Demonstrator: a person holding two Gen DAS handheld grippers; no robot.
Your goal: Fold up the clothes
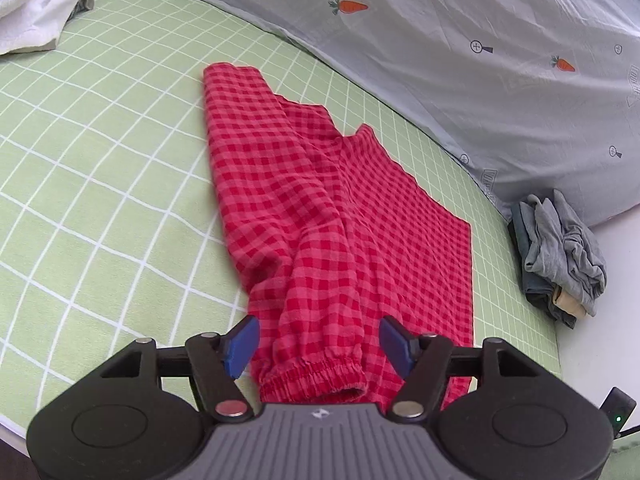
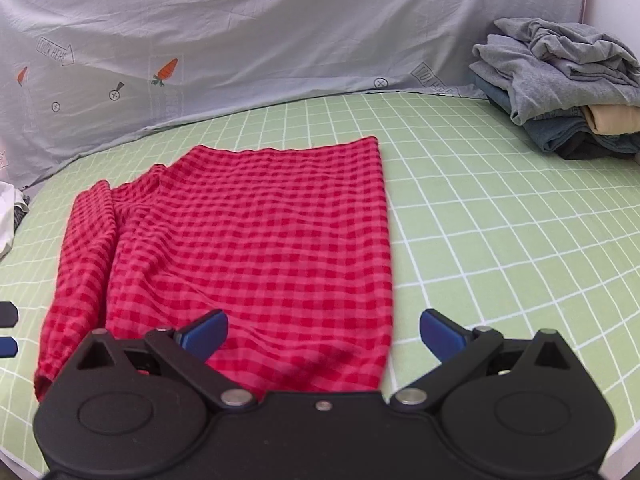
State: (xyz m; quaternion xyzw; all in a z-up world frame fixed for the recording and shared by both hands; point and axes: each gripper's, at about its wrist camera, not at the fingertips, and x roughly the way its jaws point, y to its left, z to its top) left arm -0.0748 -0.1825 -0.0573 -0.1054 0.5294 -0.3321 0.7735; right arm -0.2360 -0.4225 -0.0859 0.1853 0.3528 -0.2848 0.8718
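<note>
A red checked garment [image 1: 304, 216] lies partly folded on the green grid bedsheet [image 1: 100, 160]. Its sleeve with an elastic cuff [image 1: 316, 376] runs toward me, over the folded body. My left gripper [image 1: 320, 340] is open, its blue pads either side of the cuff without closing on it. In the right wrist view the garment [image 2: 256, 248] lies flat, the sleeve along its left side. My right gripper [image 2: 324, 332] is open above the garment's near right corner, holding nothing. The left gripper's fingertips [image 2: 8, 330] show at the left edge.
A stack of folded grey and denim clothes [image 2: 568, 92] sits at the bed's far right, also in the left wrist view [image 1: 560, 256]. A pale blue carrot-print quilt [image 2: 240, 40] lines the far side. White crumpled cloth [image 1: 36, 8] lies at the left.
</note>
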